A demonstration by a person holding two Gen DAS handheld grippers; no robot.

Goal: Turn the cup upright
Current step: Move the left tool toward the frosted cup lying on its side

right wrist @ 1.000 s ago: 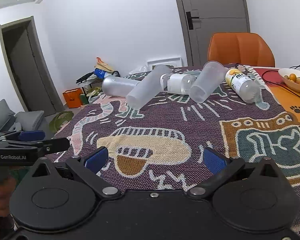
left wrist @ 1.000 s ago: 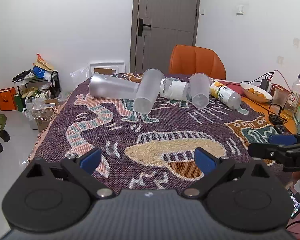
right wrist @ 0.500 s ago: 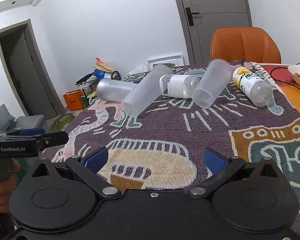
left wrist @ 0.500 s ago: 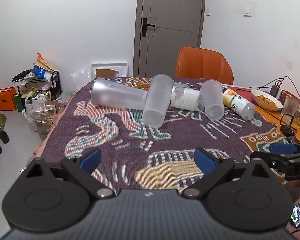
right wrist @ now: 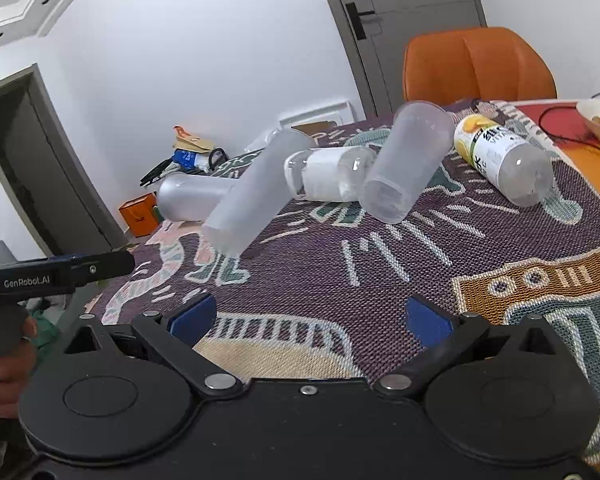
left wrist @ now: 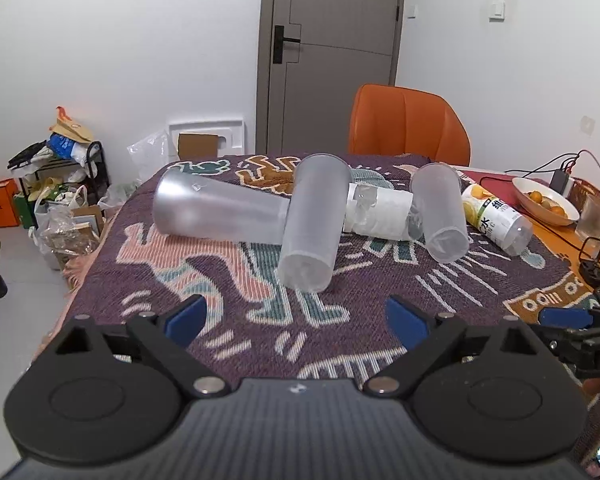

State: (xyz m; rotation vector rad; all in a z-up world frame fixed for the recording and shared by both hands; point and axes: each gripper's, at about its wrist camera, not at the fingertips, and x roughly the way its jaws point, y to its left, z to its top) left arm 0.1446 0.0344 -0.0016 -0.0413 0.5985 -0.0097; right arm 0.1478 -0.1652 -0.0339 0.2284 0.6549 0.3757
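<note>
Three frosted plastic cups lie on their sides on the patterned table cloth. A tall middle cup leans over the left cup, its base toward me. A shorter right cup rests against a white-labelled bottle. My left gripper is open and empty, just short of the middle cup. My right gripper is open and empty, short of the right cup. Each gripper shows at the edge of the other's view.
A yellow-labelled bottle lies right of the cups. A bowl of fruit, a glass and cables sit on the orange table edge at right. An orange chair stands behind the table.
Both grippers have moved forward toward the cups, which now look larger and closer. The cups and bottles have not moved. Both grippers stay open.
</note>
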